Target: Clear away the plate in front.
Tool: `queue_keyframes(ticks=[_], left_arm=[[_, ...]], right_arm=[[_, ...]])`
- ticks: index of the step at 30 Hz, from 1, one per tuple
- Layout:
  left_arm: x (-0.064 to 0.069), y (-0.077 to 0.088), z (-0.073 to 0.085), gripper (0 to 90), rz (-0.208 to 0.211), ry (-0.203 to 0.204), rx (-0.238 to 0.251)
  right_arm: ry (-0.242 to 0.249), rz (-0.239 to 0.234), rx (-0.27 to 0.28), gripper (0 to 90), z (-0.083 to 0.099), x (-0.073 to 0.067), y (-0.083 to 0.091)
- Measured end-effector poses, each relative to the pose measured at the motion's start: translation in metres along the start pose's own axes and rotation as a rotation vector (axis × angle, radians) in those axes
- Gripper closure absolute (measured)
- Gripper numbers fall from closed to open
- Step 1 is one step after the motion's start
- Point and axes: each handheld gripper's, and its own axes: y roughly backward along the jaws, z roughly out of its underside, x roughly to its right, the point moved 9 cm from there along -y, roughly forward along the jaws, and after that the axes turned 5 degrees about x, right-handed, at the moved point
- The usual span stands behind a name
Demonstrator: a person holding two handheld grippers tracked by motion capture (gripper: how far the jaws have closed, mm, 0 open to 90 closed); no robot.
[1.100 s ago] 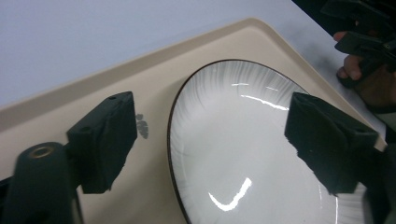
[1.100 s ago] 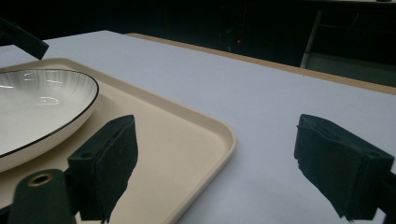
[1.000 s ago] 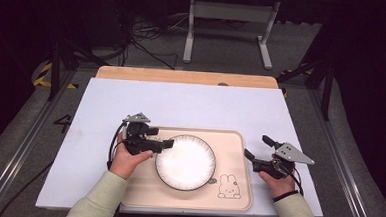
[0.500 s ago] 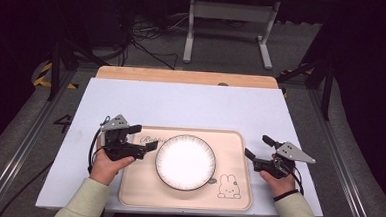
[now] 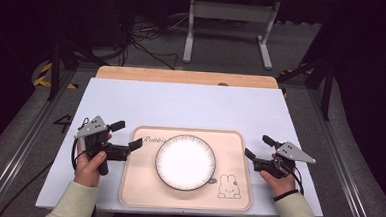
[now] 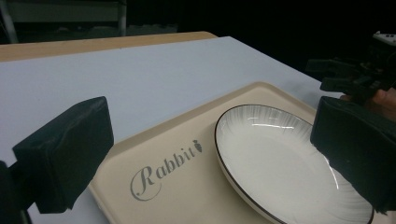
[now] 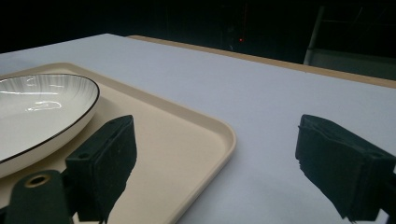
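Two grippers flank one table [image 5: 191,106], and nothing is held. The beige tray [image 5: 142,186] lies on the pale surface near the person's edge, and the white plate [image 5: 185,162] sits in its middle, well inside the rim. The left gripper [image 5: 128,137], jaws spread wide and empty, hovers at the tray's left edge; the right gripper [image 5: 257,148], likewise spread and empty, sits just off the right edge. The plate looks glossy and shallow, so a pinch on its thin rim could slip. Pushing at one side would likely slide the tray across the smooth top, perhaps toward the near edge.
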Motion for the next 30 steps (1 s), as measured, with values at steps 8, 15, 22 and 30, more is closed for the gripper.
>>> queue_keyframes(ticks=[8, 15, 22, 30], left_arm=[[-0.005, 0.01, -0.001, 0.1, -0.013, -0.055, 0.062], [-0.017, 0.014, 0.006, 0.2, -0.073, -0.132, 0.091], [-0.024, 0.021, 0.014, 0.1, -0.07, -0.151, 0.111], [-0.029, 0.026, 0.025, 0.0, -0.06, -0.182, 0.099]], right_arm=[[-0.001, 0.001, -0.001, 13.3, 0.0, 0.0, 0.0], [-0.004, 0.0, 0.001, 13.3, 0.0, 0.0, 0.0], [-0.005, 0.0, 0.0, 13.4, 0.0, 0.0, 0.0], [-0.004, 0.0, 0.0, 13.3, 0.0, 0.0, 0.0]])
